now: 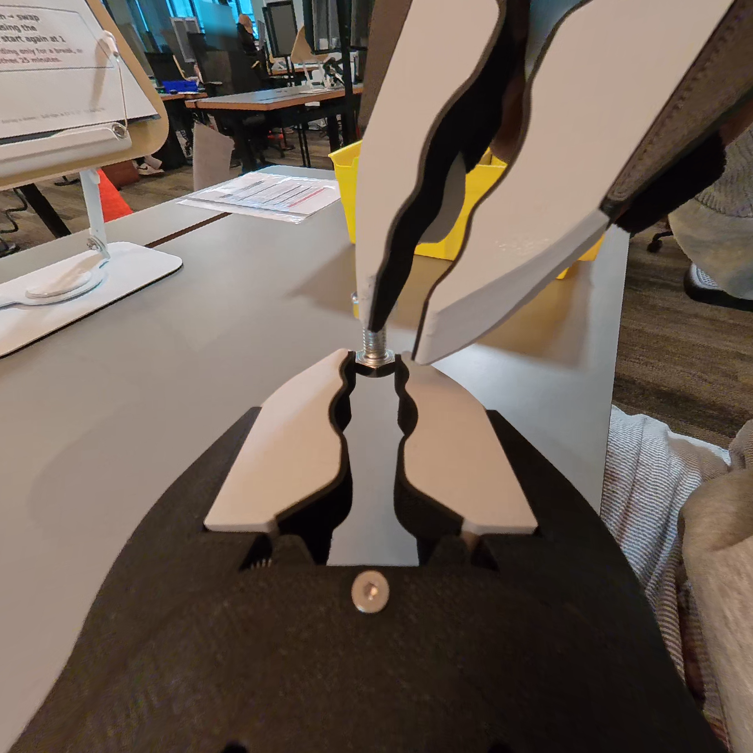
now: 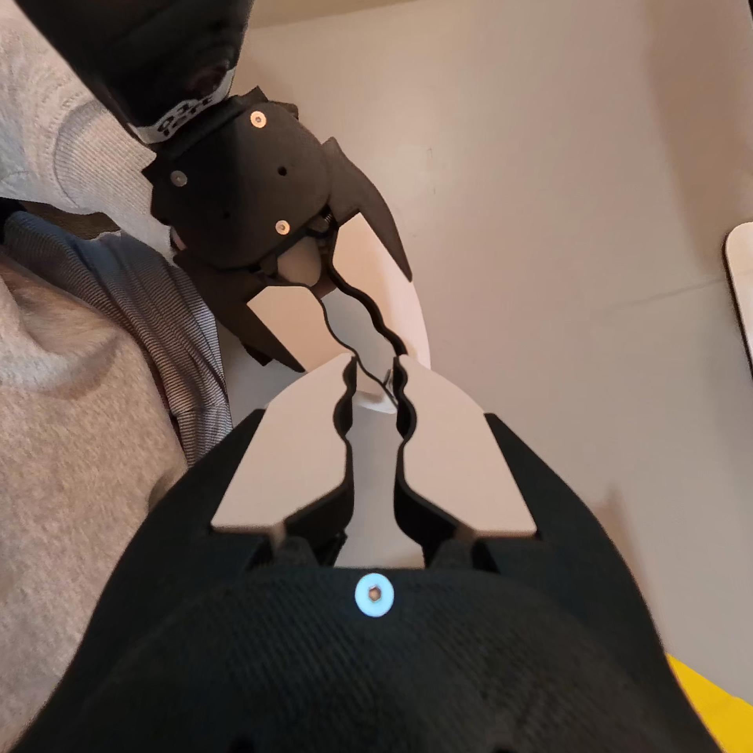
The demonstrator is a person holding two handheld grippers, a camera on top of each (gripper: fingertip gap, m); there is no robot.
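My left gripper [image 1: 377, 360] is shut on a silver hex nut [image 1: 373, 358], pinched between its fingertips above the grey table [image 1: 183, 387]. A threaded bolt [image 1: 371, 342] stands upright out of the nut. My right gripper [image 1: 397, 342] comes down from above with its jaws apart. One of its fingers [image 1: 373, 318] rests against the top of the bolt and hides the bolt's upper end; the other fingertip sits just right of the nut. In the right wrist view my right gripper [image 2: 374, 362] points down at the left gripper [image 2: 383, 379], and a bit of the metal bolt [image 2: 389, 375] shows by its right finger.
A yellow bin [image 1: 481, 195] stands behind the grippers, with a laminated sheet [image 1: 265, 195] to its left. A sign board on a stand with a white base [image 1: 81, 277] is at far left. The table's right edge [image 1: 611, 366] is close, with a person's clothing [image 1: 652, 489] beyond it. Some 4 cm of space lies between my two pairs of fingers.
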